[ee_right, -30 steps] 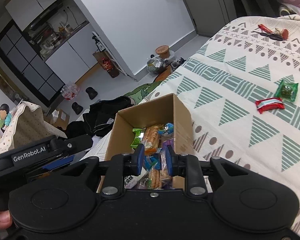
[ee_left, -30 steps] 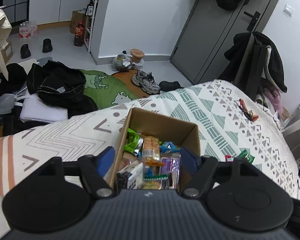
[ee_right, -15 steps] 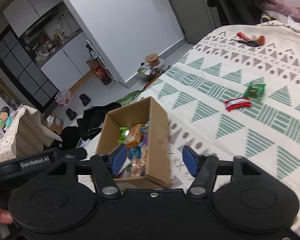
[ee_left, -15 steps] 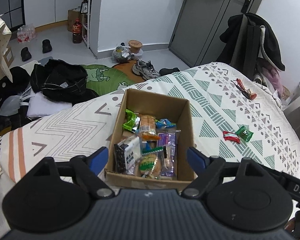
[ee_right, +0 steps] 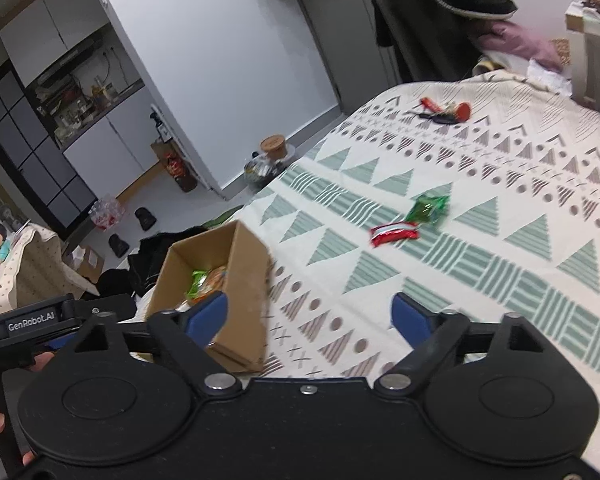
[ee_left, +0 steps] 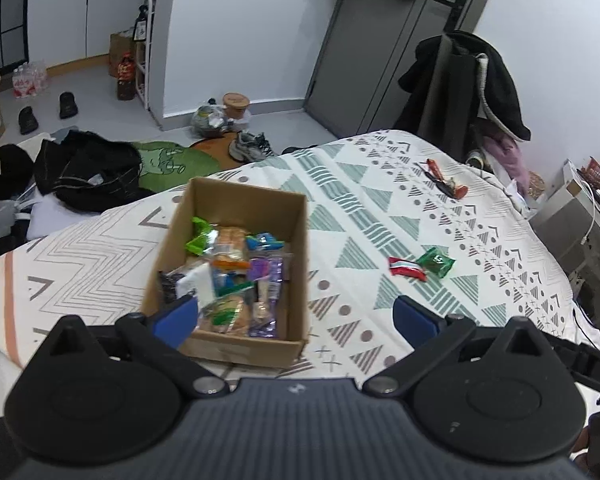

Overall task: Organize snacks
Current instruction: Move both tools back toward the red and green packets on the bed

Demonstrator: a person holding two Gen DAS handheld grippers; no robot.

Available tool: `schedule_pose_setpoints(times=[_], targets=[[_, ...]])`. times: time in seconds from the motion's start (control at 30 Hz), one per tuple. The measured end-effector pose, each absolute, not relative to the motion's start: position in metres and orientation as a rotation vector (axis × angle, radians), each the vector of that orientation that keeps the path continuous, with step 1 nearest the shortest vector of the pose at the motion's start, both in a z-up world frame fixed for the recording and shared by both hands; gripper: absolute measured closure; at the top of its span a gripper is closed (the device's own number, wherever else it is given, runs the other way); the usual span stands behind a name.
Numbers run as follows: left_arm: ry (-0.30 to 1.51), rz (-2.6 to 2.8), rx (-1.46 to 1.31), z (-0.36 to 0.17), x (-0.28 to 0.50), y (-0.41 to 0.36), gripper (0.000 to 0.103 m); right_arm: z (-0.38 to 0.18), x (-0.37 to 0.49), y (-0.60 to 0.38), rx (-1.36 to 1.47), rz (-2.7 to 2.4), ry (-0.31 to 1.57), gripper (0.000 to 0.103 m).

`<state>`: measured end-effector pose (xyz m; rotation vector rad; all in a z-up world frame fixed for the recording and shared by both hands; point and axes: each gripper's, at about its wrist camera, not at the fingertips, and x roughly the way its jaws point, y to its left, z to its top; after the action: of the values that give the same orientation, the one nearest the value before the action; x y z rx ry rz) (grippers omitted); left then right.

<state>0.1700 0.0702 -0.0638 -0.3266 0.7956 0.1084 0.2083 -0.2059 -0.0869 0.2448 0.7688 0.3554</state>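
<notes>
An open cardboard box (ee_left: 236, 200) with several wrapped snacks in it sits on the patterned bedspread (ee_left: 380, 200); it also shows in the right wrist view (ee_right: 244, 276). A red snack (ee_left: 407, 268) and a green snack (ee_left: 435, 262) lie side by side on the bed to the box's right, also seen in the right wrist view as the red snack (ee_right: 394, 234) and the green snack (ee_right: 427, 209). My left gripper (ee_left: 296, 318) is open and empty, above the box's near end. My right gripper (ee_right: 310, 316) is open and empty, right of the box.
More small snacks and a dark object (ee_left: 446, 182) lie at the bed's far side. Clothes (ee_left: 84, 168), shoes (ee_left: 252, 148) and a green mat are on the floor beyond the bed. A coat-draped chair (ee_left: 460, 88) stands at the far right.
Both grippers have pulled back from the box and opened wide. The right gripper, nearly shut over the box a second ago, has swung right toward the loose snacks.
</notes>
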Motion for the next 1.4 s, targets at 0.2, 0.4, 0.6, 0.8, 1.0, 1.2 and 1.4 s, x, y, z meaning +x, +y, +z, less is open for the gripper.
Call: schedule_pose_setpoints(times=[0.2,0.4,0.6,0.8,1.0,1.2,1.4], targets=[[0.778,0.092,-0.321,-0.062,0.176,0.042,0.0,-0.089,0.216,-0.236,0.249,0.348,0.74,0.0],[0.795,0.067,-0.247,-0.066,0.189,0.008,0.0,-0.099,0.226,-0.259,0.243,0.334,0.713,0.0],[0.816,0.059,-0.246,-0.075,0.204,-0.016,0.0,-0.113,0.239,-0.276,0.274,0.356,0.723,0.0],[0.831,0.088,-0.24,-0.086,0.224,-0.033,0.0,-0.121,0.257,-0.29,0.296,0.35,0.722,0.0],[0.838,0.091,-0.22,-0.101,0.247,-0.051,0.0,-0.135,0.282,-0.304,0.346,0.35,0.739,0.0],[0.83,0.086,-0.21,-0.117,0.27,-0.064,0.001,-0.152,0.305,-0.309,0.354,0.354,0.771,0.0],[0.834,0.073,-0.201,-0.138,0.297,-0.075,0.004,-0.17,0.331,-0.313,0.389,0.377,0.802,0.001]])
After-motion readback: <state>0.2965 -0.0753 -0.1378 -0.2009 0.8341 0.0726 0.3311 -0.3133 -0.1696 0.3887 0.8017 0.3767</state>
